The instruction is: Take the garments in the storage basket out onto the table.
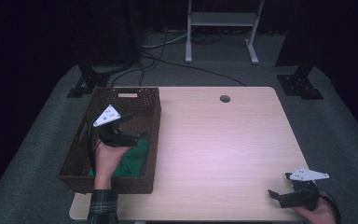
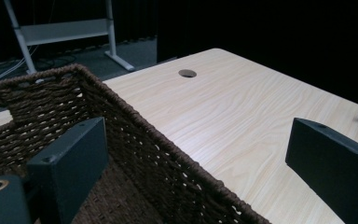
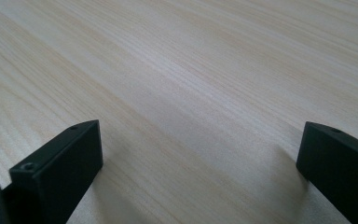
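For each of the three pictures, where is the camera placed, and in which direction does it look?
High view: above the near side, looking forward and down on the table; both hands, left tongs over the basket, right tongs.
Left gripper view: on the left tongs, looking over the basket rim across the table.
Right gripper view: on the right tongs, facing bare tabletop.
Shared: high and left views show the table's round hole.

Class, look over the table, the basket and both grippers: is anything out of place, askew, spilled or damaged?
Nothing stands out. The basket sits squarely at the table's left edge, with a green cloth crumpled inside. The left gripper hovers open over it; the right gripper is open, low over bare wood.
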The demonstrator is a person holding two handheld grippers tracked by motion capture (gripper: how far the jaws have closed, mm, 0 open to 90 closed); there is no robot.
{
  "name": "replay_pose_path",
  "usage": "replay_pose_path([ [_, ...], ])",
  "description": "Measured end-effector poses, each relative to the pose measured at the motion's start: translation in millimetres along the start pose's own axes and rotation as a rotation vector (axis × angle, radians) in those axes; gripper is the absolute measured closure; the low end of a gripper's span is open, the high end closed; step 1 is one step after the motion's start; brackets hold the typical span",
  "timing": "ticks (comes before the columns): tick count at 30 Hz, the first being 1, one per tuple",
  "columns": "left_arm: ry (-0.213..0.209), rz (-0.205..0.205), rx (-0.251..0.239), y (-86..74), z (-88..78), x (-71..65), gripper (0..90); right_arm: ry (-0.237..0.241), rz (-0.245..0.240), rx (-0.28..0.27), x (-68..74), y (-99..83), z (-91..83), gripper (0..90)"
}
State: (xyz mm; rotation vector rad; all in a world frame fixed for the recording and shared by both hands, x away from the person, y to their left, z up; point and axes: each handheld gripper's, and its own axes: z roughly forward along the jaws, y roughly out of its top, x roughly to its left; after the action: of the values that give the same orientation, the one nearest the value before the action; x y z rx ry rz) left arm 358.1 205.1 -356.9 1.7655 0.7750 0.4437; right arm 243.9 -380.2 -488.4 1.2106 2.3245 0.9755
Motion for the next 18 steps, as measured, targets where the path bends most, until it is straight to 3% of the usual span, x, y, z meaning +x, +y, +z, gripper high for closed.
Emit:
replay_pose_path([
  [18, 0.044, -0.005, 0.016, -3.3, -12.5, 7.6, 5.3, 0.000, 0.000, 0.000, 0.0, 0.0, 0.0, 0.0],
])
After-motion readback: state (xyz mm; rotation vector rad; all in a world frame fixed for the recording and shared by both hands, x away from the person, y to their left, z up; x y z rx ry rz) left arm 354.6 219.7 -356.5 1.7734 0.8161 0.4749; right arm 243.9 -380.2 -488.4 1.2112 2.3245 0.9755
